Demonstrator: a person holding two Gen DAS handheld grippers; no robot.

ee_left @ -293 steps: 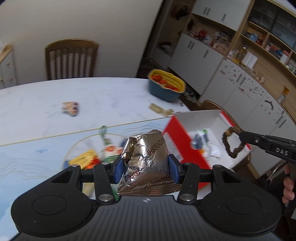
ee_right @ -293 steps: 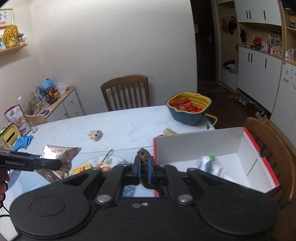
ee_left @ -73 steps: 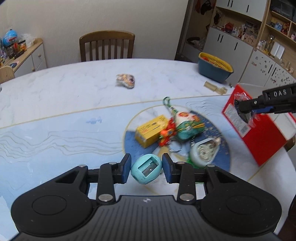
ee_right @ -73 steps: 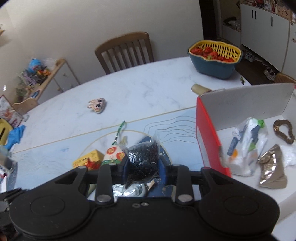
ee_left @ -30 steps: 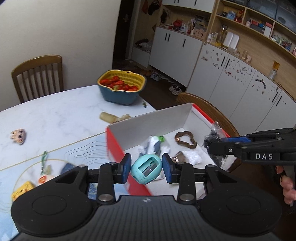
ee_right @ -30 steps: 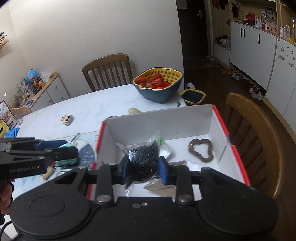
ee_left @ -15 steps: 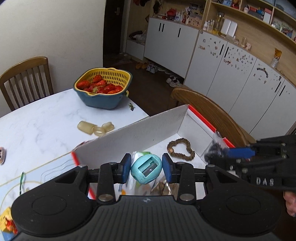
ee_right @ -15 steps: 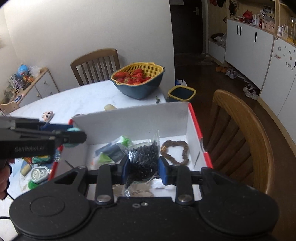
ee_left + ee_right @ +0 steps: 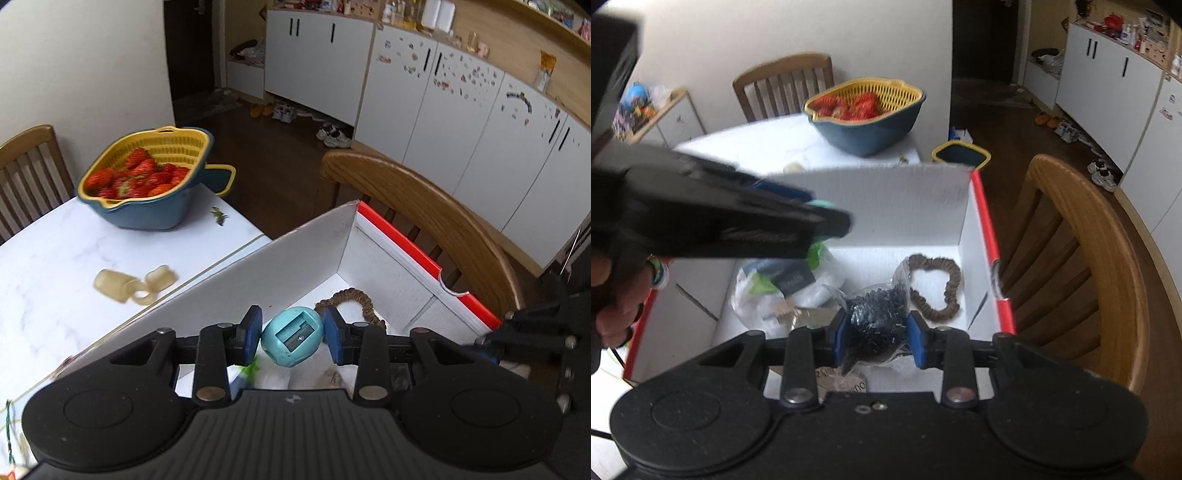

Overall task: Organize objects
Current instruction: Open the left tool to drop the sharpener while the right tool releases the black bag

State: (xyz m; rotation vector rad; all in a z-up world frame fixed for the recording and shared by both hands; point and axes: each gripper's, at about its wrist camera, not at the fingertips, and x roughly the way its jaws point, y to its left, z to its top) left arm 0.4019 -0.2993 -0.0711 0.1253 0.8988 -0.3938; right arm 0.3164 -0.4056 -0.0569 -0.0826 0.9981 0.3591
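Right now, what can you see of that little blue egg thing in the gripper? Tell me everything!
The pencil sharpener is egg-shaped, light blue-green and looks like smooth plastic with a few scuffs. A flat recess on its front holds a metal blade with a small screw. The left gripper pinches it by its sides between two blue pads, which is all that touches it. It hangs above the open white box with the red edge, over things already lying inside.

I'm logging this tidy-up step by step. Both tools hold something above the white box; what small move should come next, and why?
Probably open the left tool to let the blue pencil sharpener drop. It already hangs over the white box, whose floor shows the brown scrunchie and bags, so nothing more needs carrying. The right tool, shut on the bag of black bits, could release likewise.
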